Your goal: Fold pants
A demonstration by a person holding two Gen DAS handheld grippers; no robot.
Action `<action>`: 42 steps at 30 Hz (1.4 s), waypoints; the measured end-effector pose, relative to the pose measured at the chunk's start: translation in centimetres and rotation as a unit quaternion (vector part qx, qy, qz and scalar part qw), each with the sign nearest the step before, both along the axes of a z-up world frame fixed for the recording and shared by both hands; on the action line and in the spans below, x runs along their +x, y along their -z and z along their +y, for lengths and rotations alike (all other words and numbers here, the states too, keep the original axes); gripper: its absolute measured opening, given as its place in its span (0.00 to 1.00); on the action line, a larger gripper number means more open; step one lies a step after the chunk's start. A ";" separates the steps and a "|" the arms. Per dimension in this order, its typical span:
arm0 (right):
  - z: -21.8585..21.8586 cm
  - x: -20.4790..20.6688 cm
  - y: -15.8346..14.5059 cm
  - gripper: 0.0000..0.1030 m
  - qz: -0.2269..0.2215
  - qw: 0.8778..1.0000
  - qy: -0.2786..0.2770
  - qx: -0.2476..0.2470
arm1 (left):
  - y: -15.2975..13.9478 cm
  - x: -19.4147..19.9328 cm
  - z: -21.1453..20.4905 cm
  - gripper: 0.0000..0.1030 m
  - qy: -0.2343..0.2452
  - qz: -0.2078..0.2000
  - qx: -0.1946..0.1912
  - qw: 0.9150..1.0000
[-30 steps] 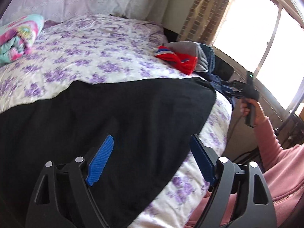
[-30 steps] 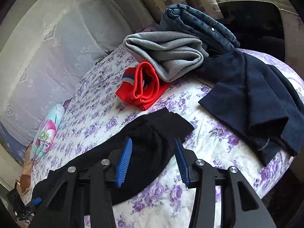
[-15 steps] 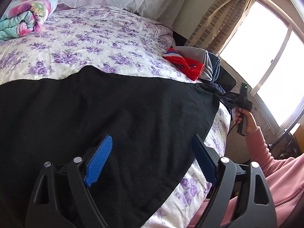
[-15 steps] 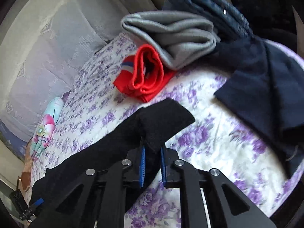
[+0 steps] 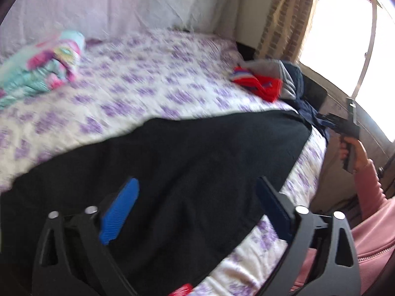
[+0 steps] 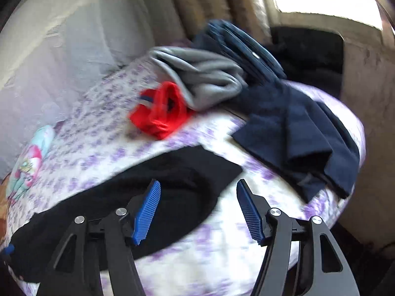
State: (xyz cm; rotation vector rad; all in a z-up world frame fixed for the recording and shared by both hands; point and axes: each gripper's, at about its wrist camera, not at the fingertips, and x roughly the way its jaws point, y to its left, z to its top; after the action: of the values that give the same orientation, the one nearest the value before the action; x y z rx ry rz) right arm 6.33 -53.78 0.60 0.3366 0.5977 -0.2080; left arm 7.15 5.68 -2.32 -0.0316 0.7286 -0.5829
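Pants of black cloth lie flat on the bed, along its near edge, their long axis running crosswise: in the left wrist view from about 8 o'clock to a squared end near 2 o'clock, in the right wrist view from 8 o'clock up to a blunt end just past centre. Left tongs stand wide above the black cloth, the jaws having just opened further, nothing pinched between them. Right tongs have likewise just been opening; their blue pads hang over the end of the pants, clear of the fabric, gripping nothing. Beyond that end, toward 12 o'clock in the right wrist view, sit a red garment, a folded grey one and folded jeans; a loose navy garment sprawls at 2 o'clock. A rolled colourful blanket lies at 10 o'clock in the left wrist view, well apart from the pants.
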 end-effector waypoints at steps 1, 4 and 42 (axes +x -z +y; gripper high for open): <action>2.0 0.3 -1.0 0.64 -0.015 0.999 -0.030 -0.007 | -0.3 0.1 0.8 0.95 -0.017 -0.006 0.005 1.000; 9.3 2.5 -2.4 0.63 -0.036 0.987 -0.157 -0.012 | 1.1 2.2 4.1 0.95 -0.084 0.033 0.022 0.996; 42.9 21.7 5.3 0.59 0.195 0.752 -0.625 -0.072 | 5.7 6.9 5.9 0.95 -0.020 0.118 -0.087 0.989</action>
State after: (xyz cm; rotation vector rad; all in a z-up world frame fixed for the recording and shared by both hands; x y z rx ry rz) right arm 28.07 -10.92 -4.66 -0.3216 1.0997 1.0064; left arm 14.09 11.57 -8.04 -0.2815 0.9027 -0.6087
